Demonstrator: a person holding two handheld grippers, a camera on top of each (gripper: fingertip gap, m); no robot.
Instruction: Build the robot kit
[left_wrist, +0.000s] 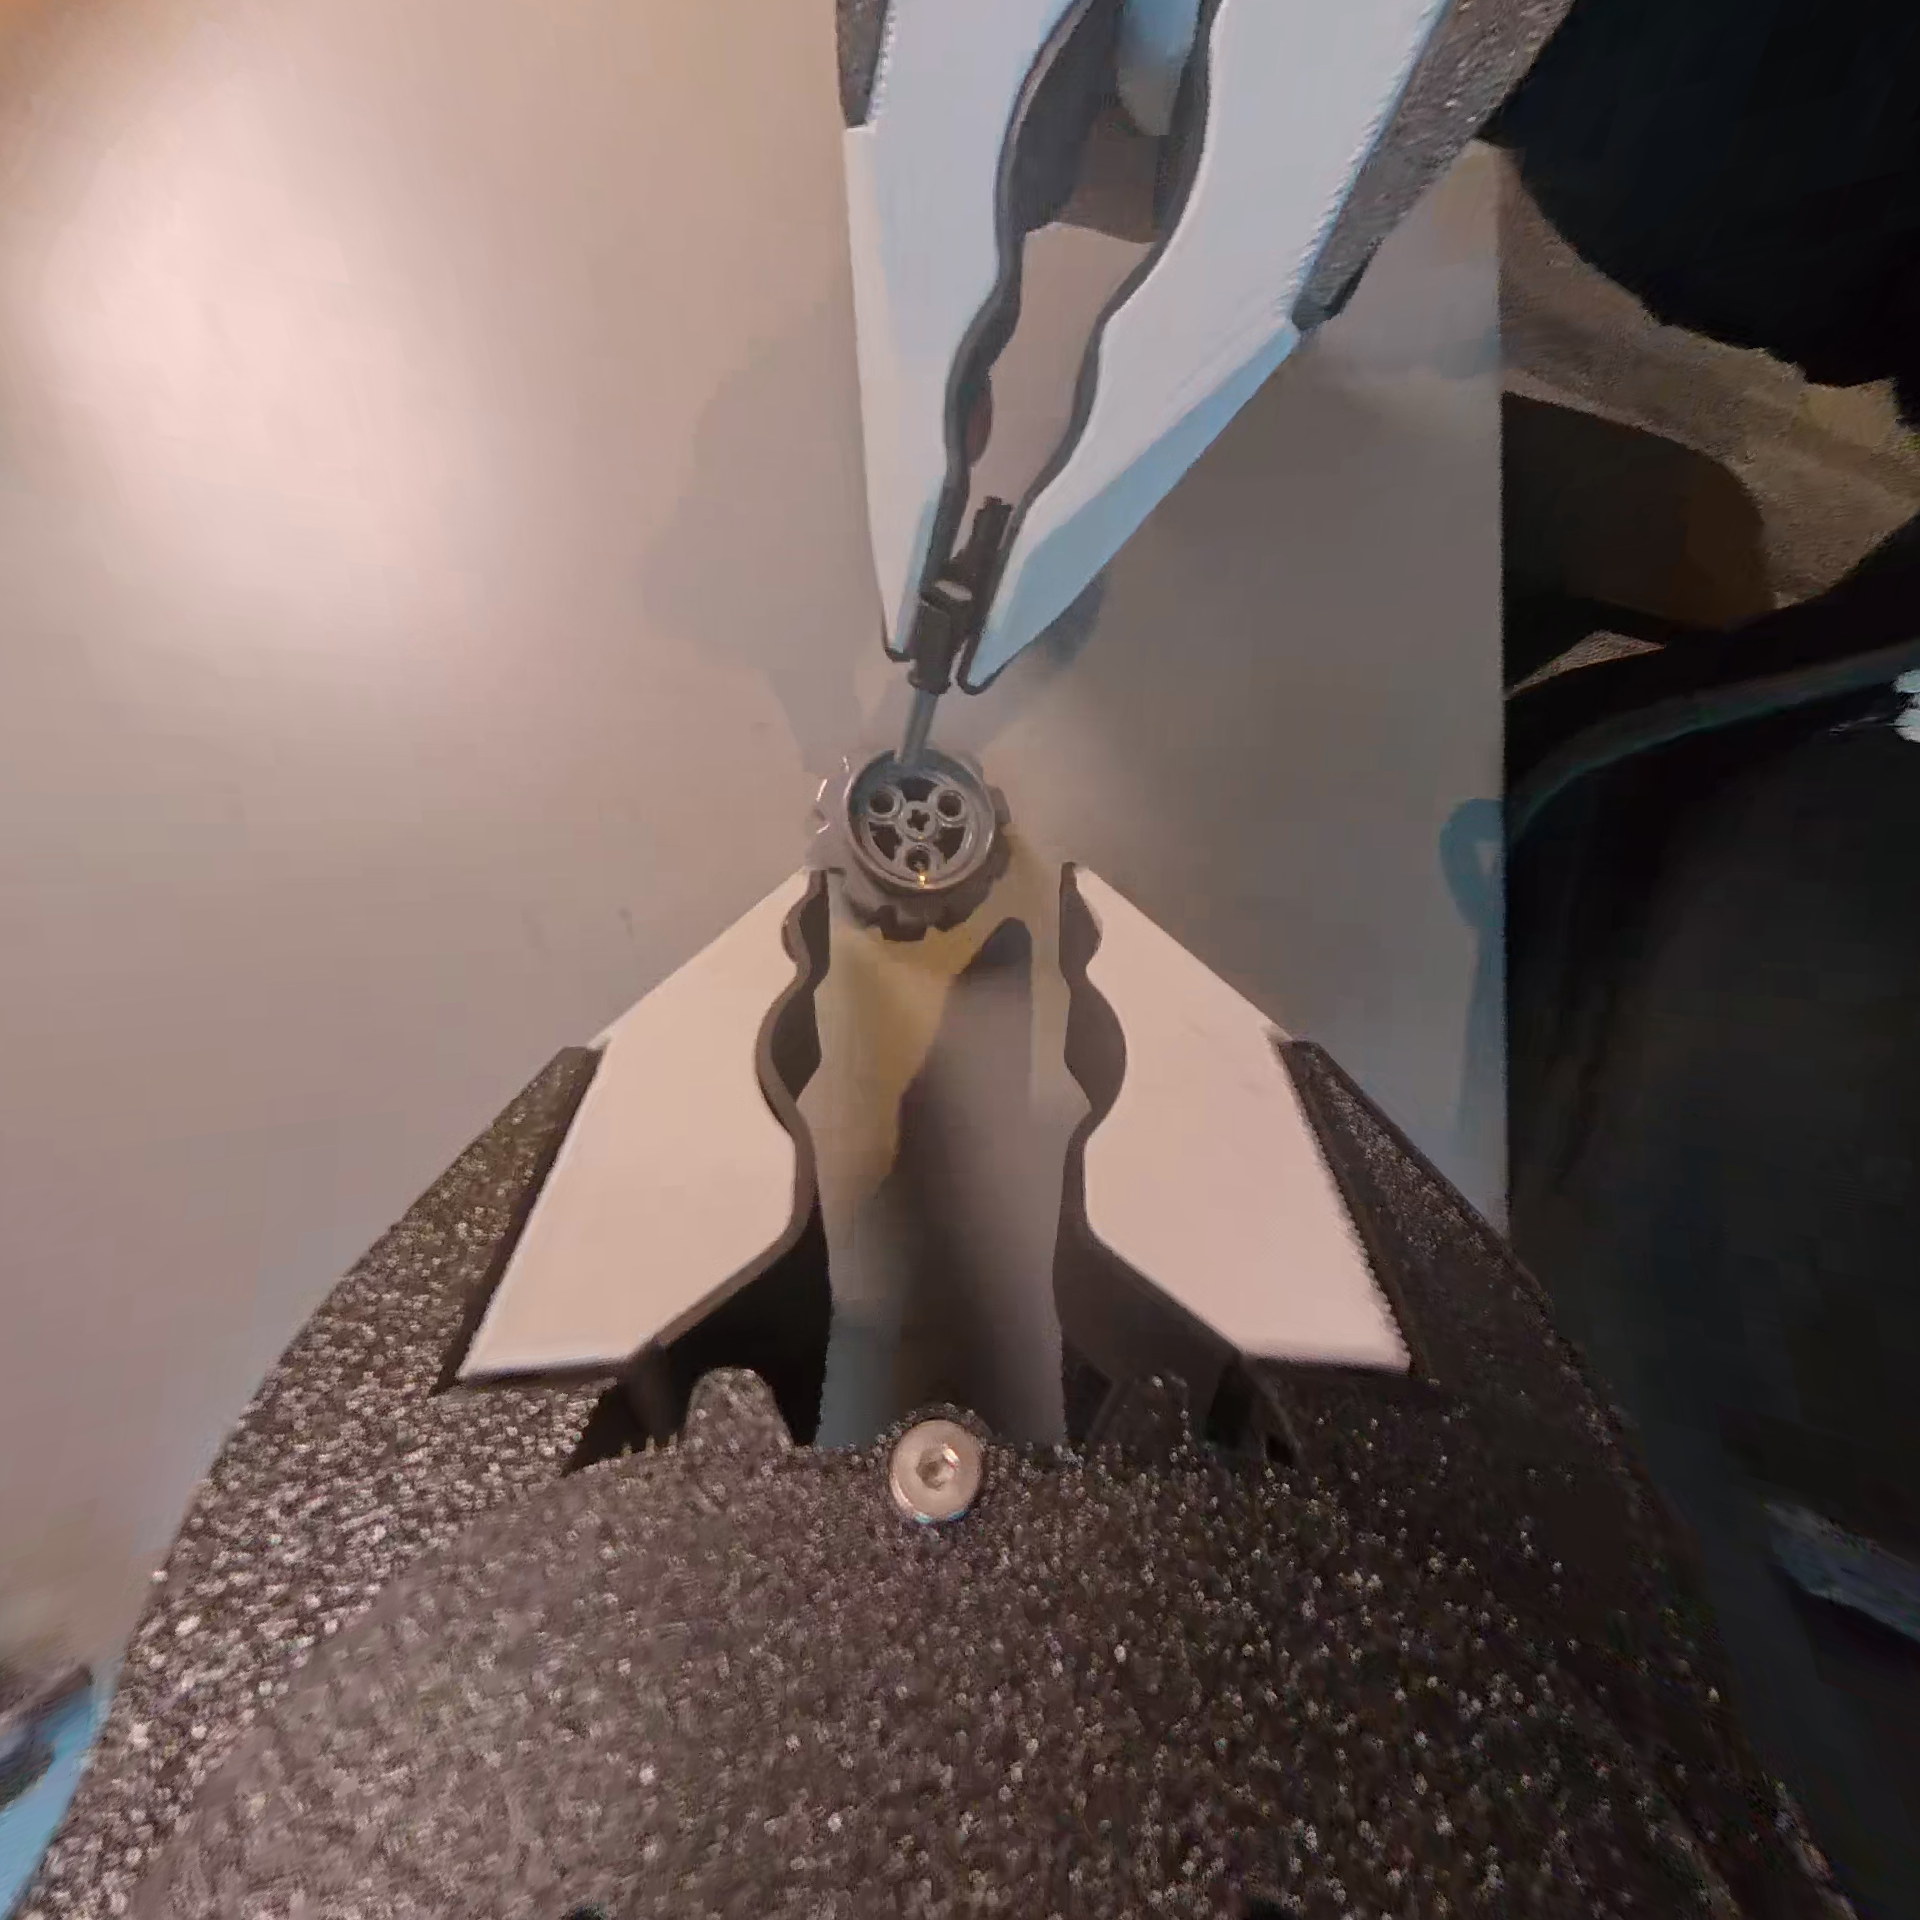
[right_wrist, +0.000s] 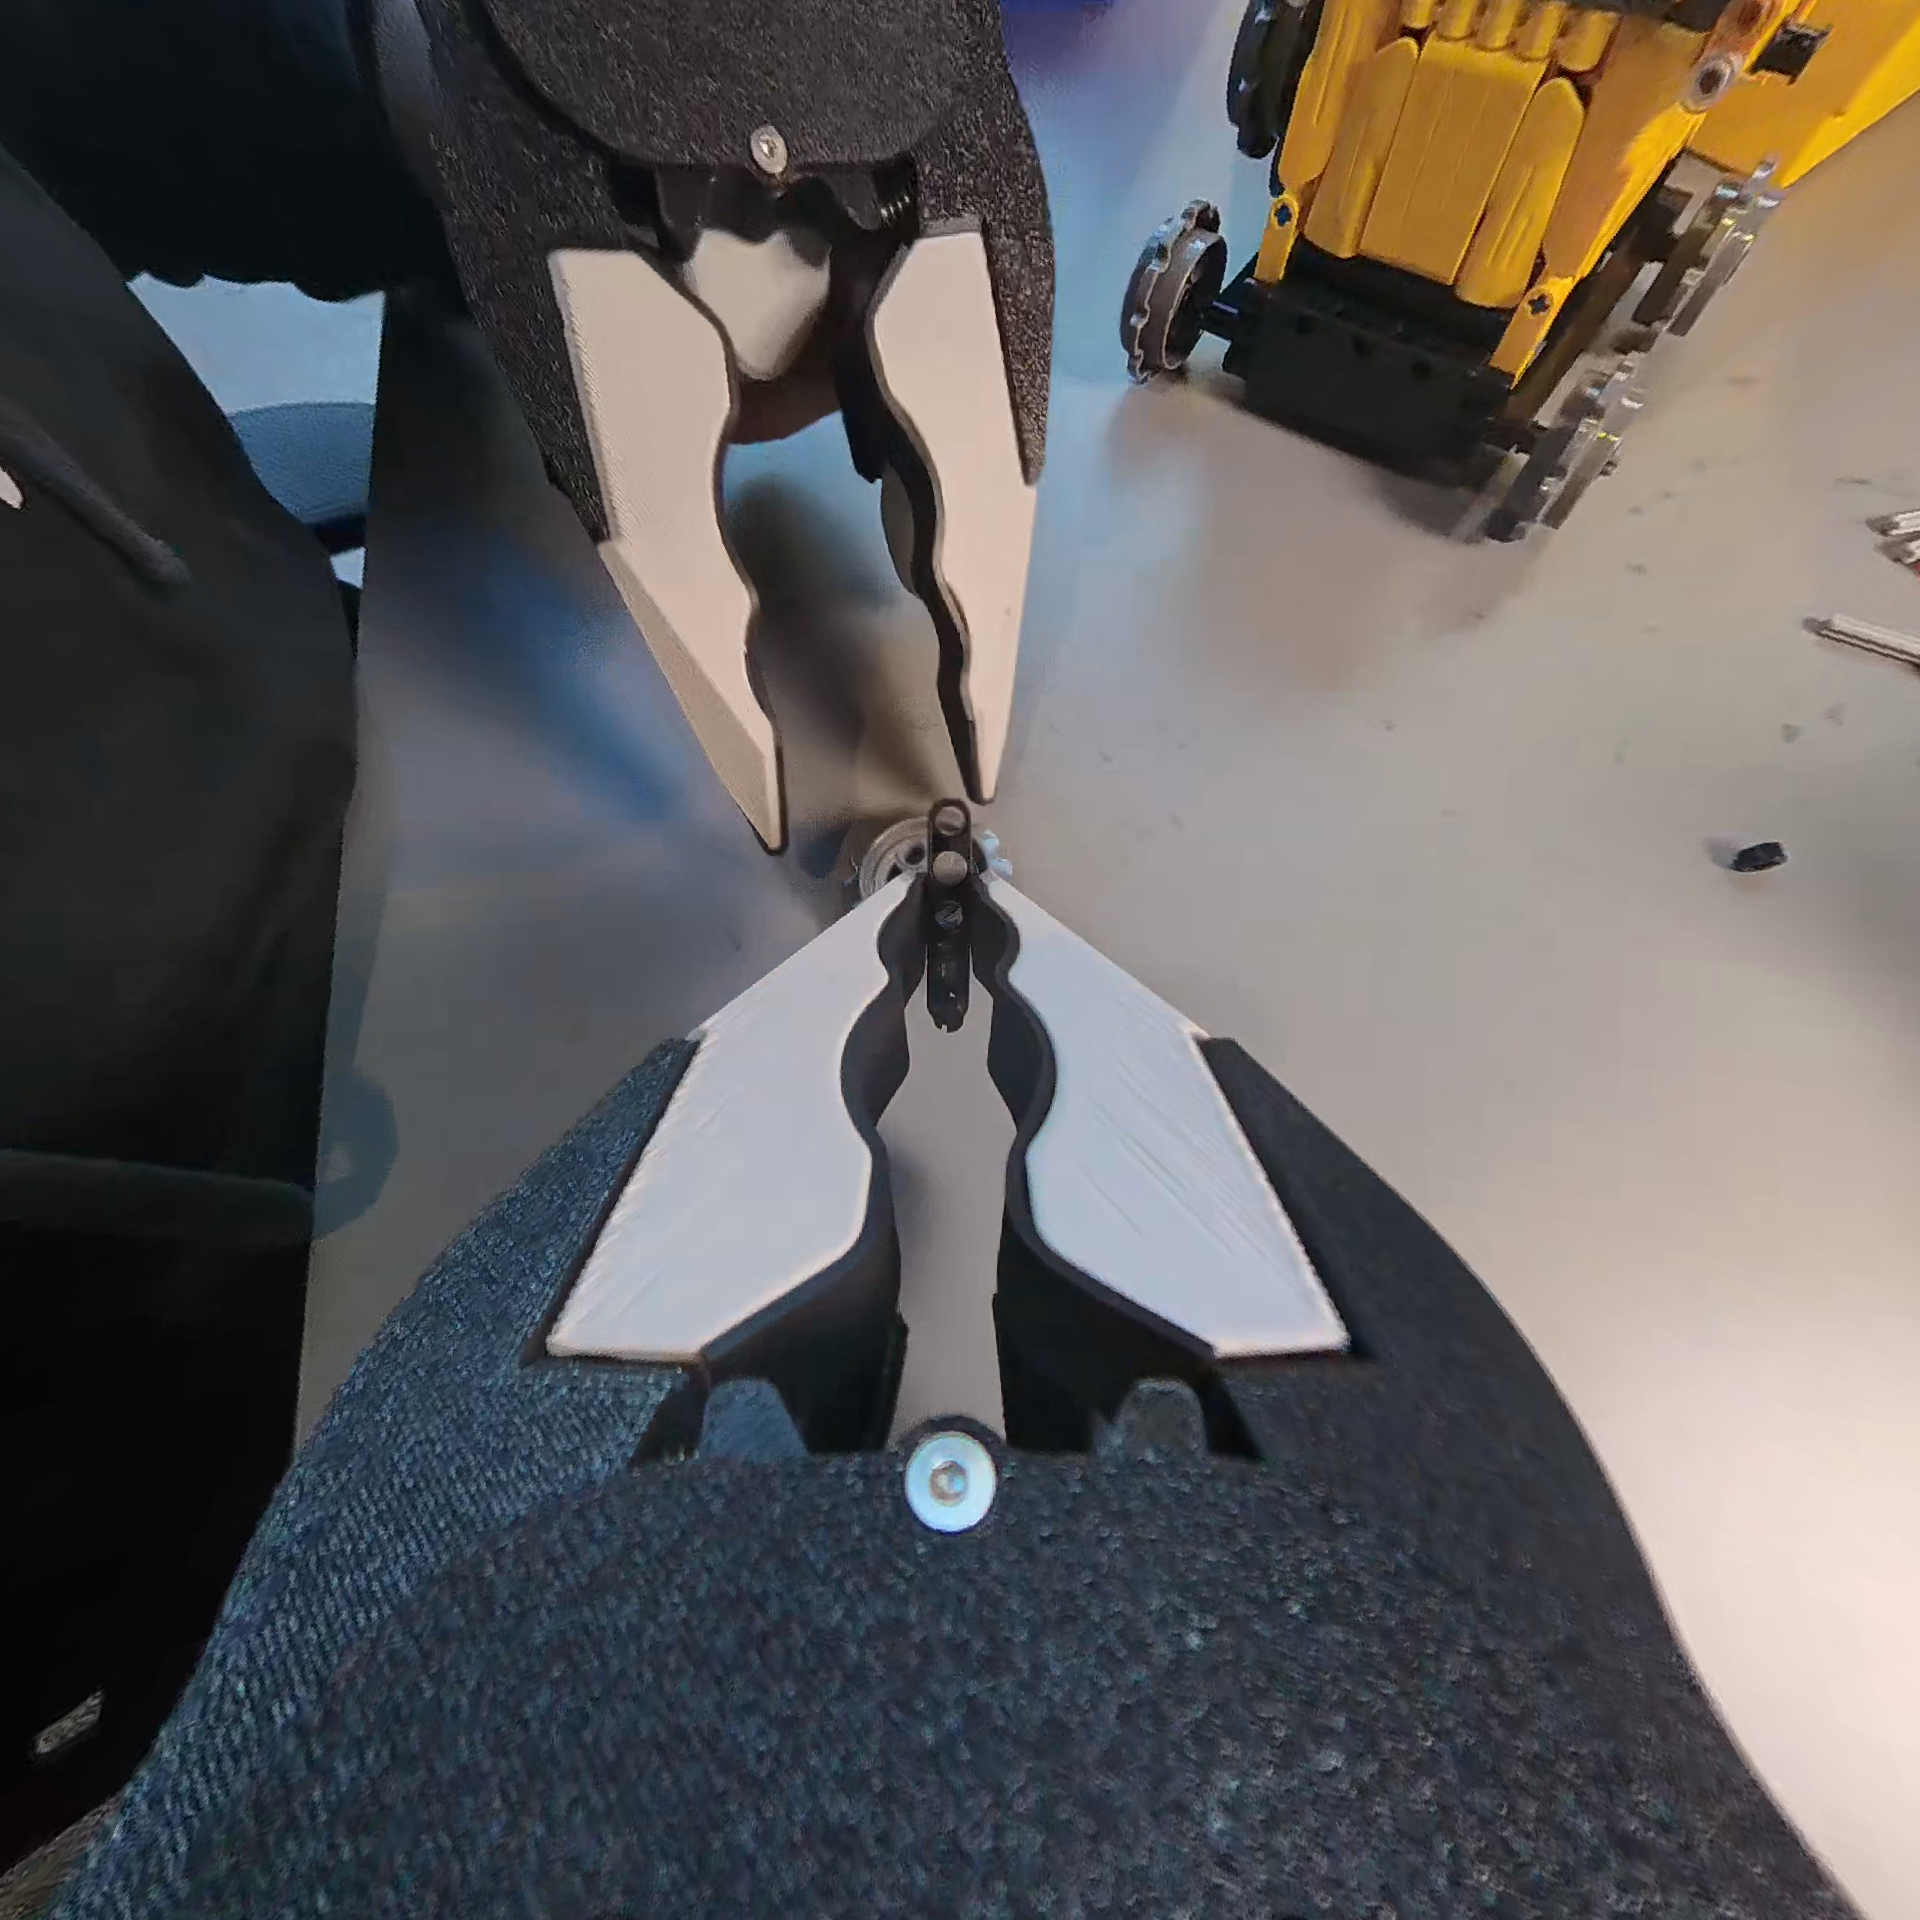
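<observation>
1. Tabletop of pale matte laminate lies under both your tools; its edge runs down the right side of the left wrist view.
2. Your yellow-and-black brick-built vehicle model stands at the far right of the table, well apart from both grippers.
3. Your left gripper has its white fingers spread; the small dark grey toothed plastic wheel sits just beyond the tips, near the left one; contact cannot be told.
4. Your right gripper is pinching the slim black plastic connector with a thin grey axle; the axle tip points at the wheel's rim.
</observation>
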